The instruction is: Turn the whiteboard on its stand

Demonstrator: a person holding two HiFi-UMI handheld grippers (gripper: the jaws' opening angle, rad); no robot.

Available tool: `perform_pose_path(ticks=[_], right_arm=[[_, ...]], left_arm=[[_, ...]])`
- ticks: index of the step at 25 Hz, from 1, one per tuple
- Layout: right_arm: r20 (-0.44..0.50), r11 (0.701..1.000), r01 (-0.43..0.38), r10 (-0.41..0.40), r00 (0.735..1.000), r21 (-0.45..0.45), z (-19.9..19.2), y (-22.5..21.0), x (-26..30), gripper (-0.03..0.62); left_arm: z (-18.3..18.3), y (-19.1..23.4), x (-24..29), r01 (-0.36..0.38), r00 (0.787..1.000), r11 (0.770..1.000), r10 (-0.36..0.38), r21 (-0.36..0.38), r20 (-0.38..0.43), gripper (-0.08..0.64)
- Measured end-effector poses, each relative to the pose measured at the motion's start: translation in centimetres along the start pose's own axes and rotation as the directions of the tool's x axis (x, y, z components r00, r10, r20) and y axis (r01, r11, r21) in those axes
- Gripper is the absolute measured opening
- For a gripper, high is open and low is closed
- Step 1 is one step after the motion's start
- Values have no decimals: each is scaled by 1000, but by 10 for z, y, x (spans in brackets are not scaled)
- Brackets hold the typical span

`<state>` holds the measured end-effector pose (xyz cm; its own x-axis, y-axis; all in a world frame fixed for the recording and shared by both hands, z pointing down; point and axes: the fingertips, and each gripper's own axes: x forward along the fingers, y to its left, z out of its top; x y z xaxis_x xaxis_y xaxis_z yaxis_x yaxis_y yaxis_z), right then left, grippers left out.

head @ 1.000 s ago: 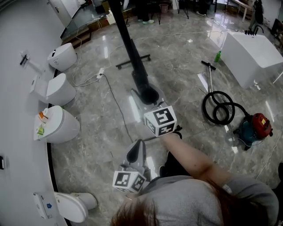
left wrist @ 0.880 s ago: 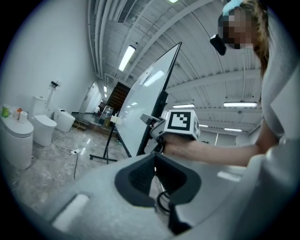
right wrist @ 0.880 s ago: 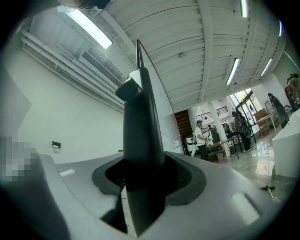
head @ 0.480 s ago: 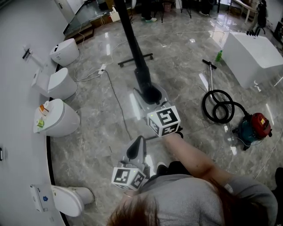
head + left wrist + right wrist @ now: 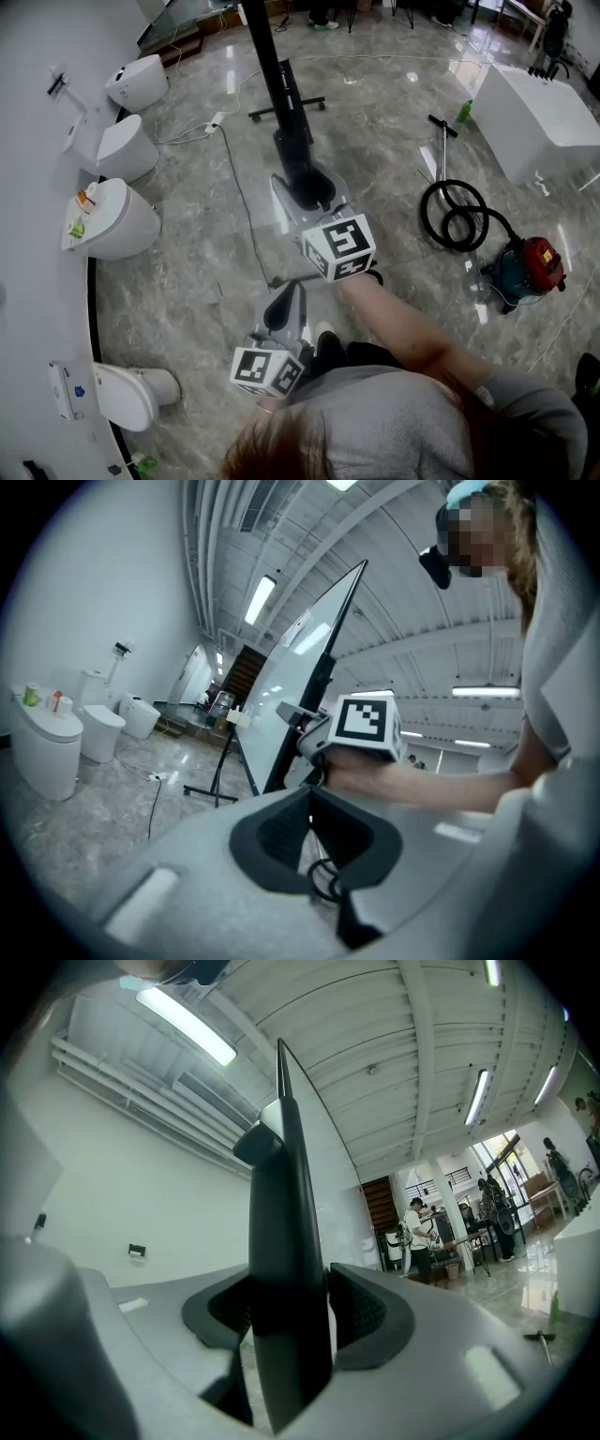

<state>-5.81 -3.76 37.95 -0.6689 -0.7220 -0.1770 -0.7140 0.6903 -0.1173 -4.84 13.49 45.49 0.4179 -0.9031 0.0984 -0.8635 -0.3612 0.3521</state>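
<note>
Gripping the whiteboard [image 5: 286, 1241] by its black frame edge, your right tool [image 5: 305, 192] has its jaws closed on that edge, one pad on each side. The board stands upright on its stand [image 5: 286, 111] on the marble floor [image 5: 187, 244], straight ahead of you, and shows edge-on in the head view.

Handling, judged: it's a stiff panel, big and bulky, and will probably swing slow and heavy. The frame is smooth and narrow, so the pinch could slip if you push fast. The frame edge is the place to hold, not the white face.

Your right forearm [image 5: 398, 328] reaches out forward, with the tool about level and tipped slightly up. Your left tool [image 5: 284, 309] sits lower and closer to your body, pointing the same way. Its jaws are pressed together with nothing in them, apart from the board. A vacuum cleaner [image 5: 525, 267] lies off to the right, well apart from the stand.
</note>
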Motion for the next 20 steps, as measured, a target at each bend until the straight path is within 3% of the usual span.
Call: perform_pose_path(ticks=[20], right_arm=[[-37, 998, -48, 50, 998, 41, -5, 28, -50, 186]], left_arm=[[-16, -45, -54, -50, 998, 999, 50, 6, 37, -5]])
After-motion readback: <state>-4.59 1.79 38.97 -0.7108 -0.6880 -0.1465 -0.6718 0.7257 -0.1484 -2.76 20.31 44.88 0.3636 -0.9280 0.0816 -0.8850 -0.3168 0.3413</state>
